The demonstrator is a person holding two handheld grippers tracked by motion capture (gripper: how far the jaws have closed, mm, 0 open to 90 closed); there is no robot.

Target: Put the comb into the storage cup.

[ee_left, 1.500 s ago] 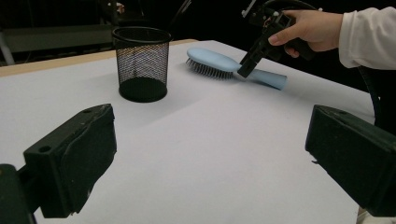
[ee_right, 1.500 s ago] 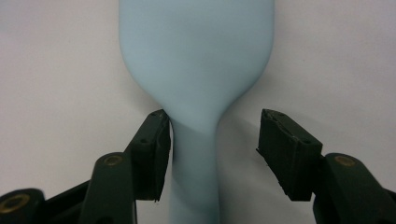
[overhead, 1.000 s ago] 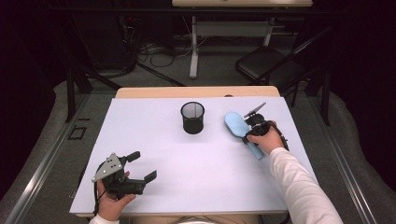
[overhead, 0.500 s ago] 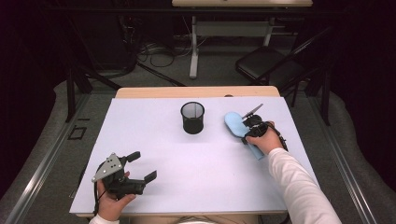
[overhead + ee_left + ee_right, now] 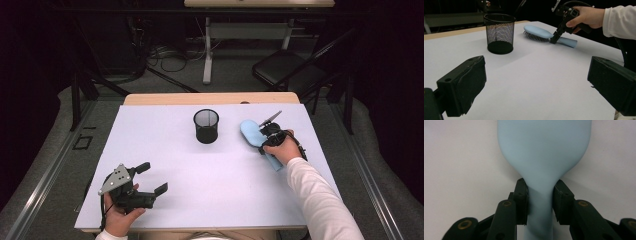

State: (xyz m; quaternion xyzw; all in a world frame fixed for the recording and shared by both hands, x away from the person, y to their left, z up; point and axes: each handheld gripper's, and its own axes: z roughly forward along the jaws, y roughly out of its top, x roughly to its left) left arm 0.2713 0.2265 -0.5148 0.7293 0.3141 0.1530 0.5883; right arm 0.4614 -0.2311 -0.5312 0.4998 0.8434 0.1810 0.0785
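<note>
A light blue hairbrush point(image 5: 249, 131) point(image 5: 536, 30) point(image 5: 544, 150) lies bristles down on the white table, right of centre. My right gripper point(image 5: 262, 145) point(image 5: 554, 40) point(image 5: 540, 200) points down at its narrow neck. Its jaws have just been closing, and both pads now press on the neck from either side. A black mesh cup point(image 5: 206, 126) point(image 5: 499, 33) stands upright to the left of the brush. My left gripper point(image 5: 153, 178) point(image 5: 536, 85) rests in the hand at the near left corner, open with nothing between its jaws.
The white sheet point(image 5: 210, 200) covers most of the table, and a wooden strip point(image 5: 210, 98) shows along its far edge. Beyond the table stand a dark chair point(image 5: 285, 70) and a desk frame point(image 5: 207, 50) on the floor.
The right gripper's jaws have drawn in on the brush's neck. Both hands, the brush and the cup keep their places.
</note>
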